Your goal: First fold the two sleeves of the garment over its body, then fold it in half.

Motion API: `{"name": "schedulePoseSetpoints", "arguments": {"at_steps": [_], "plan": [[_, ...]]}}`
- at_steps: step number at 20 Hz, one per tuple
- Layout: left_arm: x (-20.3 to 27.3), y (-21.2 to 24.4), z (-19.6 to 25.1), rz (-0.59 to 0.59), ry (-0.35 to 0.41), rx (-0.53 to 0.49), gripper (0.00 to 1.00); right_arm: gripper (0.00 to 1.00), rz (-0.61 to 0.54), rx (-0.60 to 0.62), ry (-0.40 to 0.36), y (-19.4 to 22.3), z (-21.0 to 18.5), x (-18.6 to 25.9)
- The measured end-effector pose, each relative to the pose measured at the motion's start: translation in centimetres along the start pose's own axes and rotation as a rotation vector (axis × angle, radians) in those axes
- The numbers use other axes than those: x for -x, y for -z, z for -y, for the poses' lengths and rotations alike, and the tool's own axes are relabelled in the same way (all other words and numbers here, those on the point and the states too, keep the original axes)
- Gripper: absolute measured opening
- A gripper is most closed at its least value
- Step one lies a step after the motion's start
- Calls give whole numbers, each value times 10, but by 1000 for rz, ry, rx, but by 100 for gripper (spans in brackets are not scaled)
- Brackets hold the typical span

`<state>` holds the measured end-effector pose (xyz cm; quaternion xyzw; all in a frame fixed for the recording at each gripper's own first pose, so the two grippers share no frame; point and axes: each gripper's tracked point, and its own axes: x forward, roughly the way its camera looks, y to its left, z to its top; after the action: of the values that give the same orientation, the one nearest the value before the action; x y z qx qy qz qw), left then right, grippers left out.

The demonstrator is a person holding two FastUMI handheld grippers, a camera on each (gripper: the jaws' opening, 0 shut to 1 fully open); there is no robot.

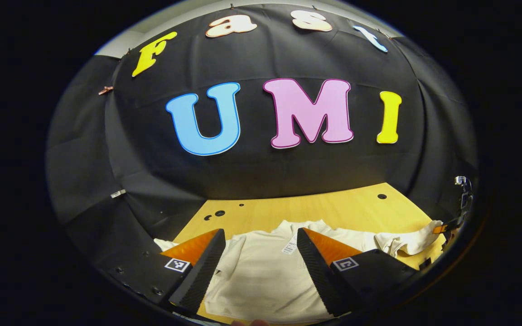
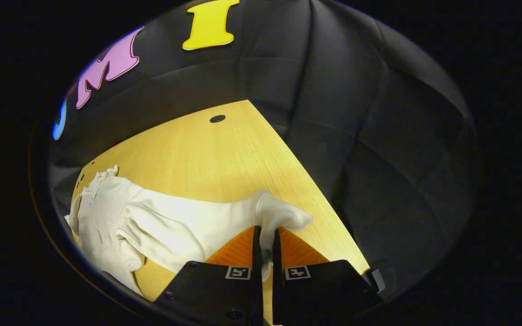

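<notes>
Our right hand-held gripper [image 2: 265, 246] clamps the sleeve [image 2: 270, 213] of the white shirt [image 1: 261, 271] lying on the wooden table [image 2: 206, 158], while our left hand-held gripper [image 1: 257, 258] hovers spread above its body

A cream-white garment [image 1: 265, 267], plain and without print, lies on a honey-yellow wooden table [image 1: 333, 210] with a fine straight grain and several small black holes [image 1: 382, 196]. A small white label [image 1: 289, 247] with dark marks sits at the garment's collar, and the sleeve [image 2: 224, 217] seen in the right gripper view is the same unbroken cream-white. Matte black cloth [image 2: 379, 158] hangs behind the table, and small black-and-white square markers [image 2: 237, 272] sit on the black gripper bodies.
</notes>
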<state>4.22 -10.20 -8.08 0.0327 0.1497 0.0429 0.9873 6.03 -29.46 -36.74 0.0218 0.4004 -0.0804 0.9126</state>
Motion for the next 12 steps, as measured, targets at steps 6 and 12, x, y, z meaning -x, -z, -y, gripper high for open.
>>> {"name": "schedulePoseSetpoints", "arguments": {"at_steps": [6, 12], "plan": [[-6, -5, -35, 39, 81, 23, 98, 12, 57, -13, 23, 5, -37, 72], [-4, 4, -91, 59, 108, 53, 99, 12, 150, -19, -43, -11, -127, 136]]}}
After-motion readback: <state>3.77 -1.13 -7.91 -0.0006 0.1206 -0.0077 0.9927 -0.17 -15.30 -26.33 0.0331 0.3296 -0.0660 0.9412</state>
